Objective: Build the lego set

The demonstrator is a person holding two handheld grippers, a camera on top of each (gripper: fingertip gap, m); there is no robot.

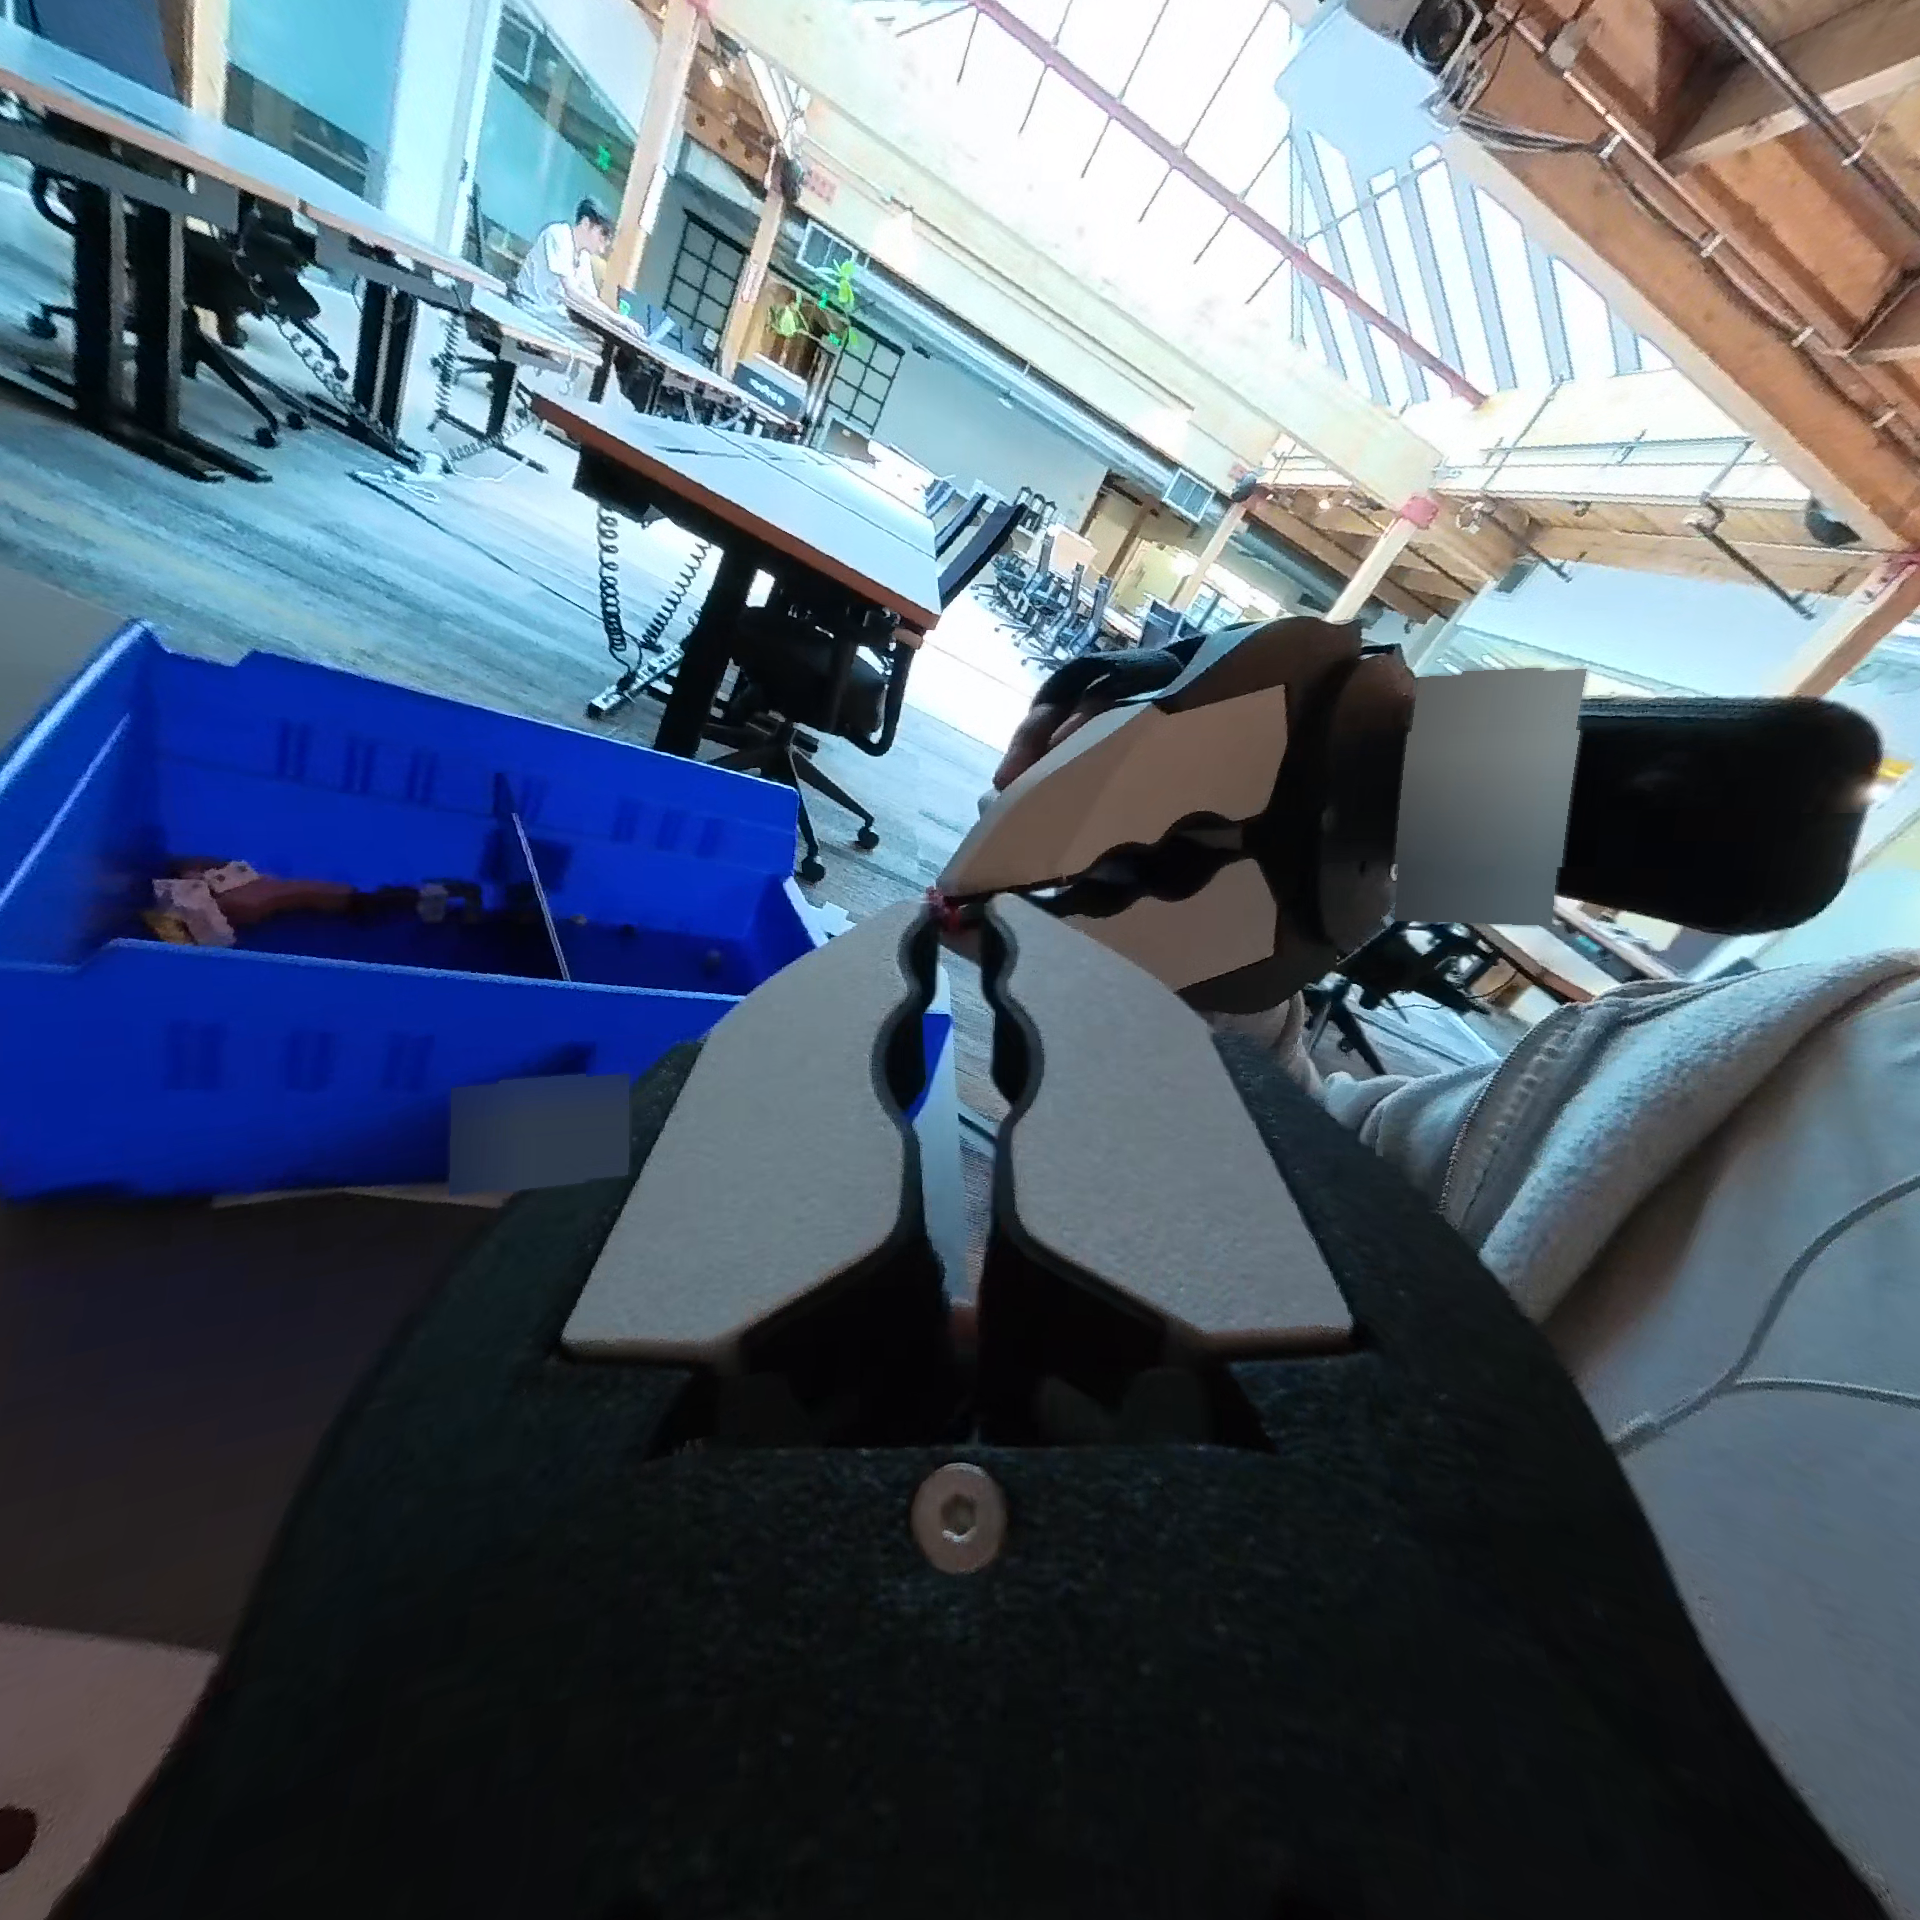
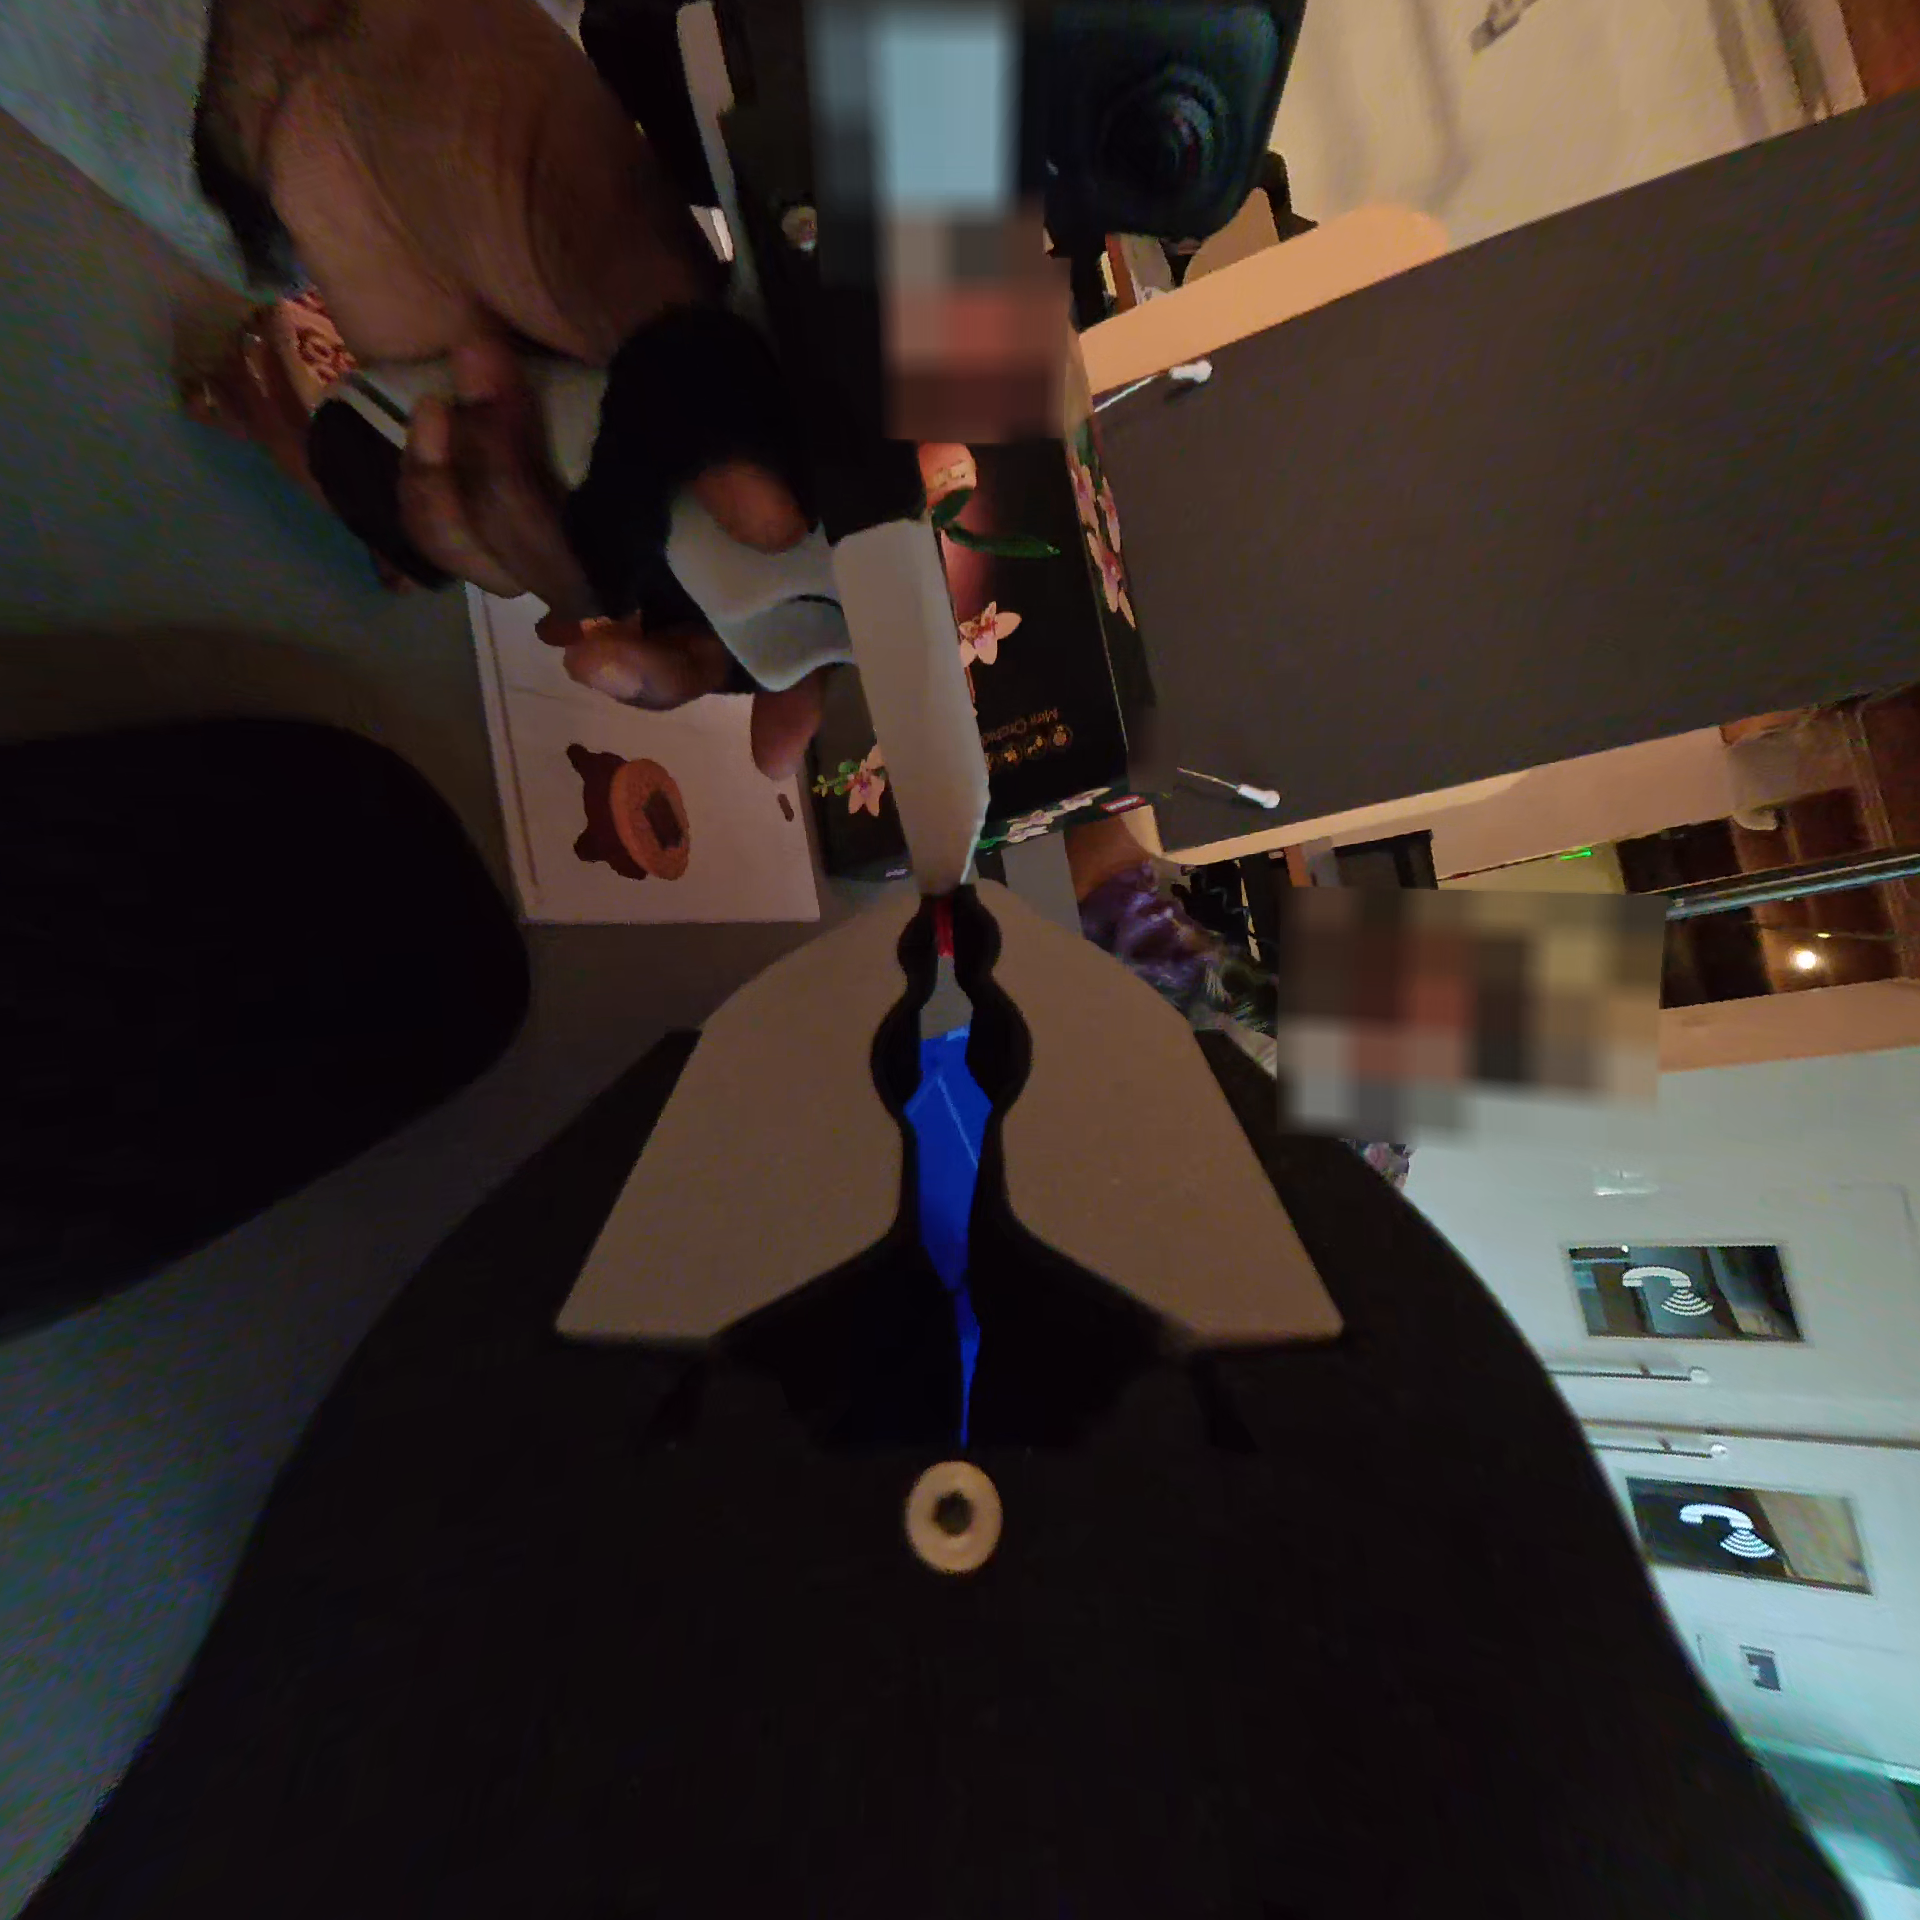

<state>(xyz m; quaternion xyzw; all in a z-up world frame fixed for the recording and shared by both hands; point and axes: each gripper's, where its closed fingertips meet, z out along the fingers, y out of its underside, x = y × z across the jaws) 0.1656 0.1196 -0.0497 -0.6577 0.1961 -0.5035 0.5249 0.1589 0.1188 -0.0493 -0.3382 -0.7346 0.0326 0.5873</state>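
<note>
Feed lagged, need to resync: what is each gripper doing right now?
Left gripper: closed on a small red piece.
Right gripper: closed on the same red piece, tips meeting the left's.

surface: dark tabletop [image 1: 156, 1403] | on it: blue bin [image 1: 312, 1049], black flower-printed box [image 2: 1039, 644]

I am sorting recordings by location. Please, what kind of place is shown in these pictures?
Most likely a large open-plan office or workshop loft. Rows of desks with rolling office chairs stand on a wide floor, under exposed wooden beams and a skylight. A blue plastic bin sits on the near table.
</note>
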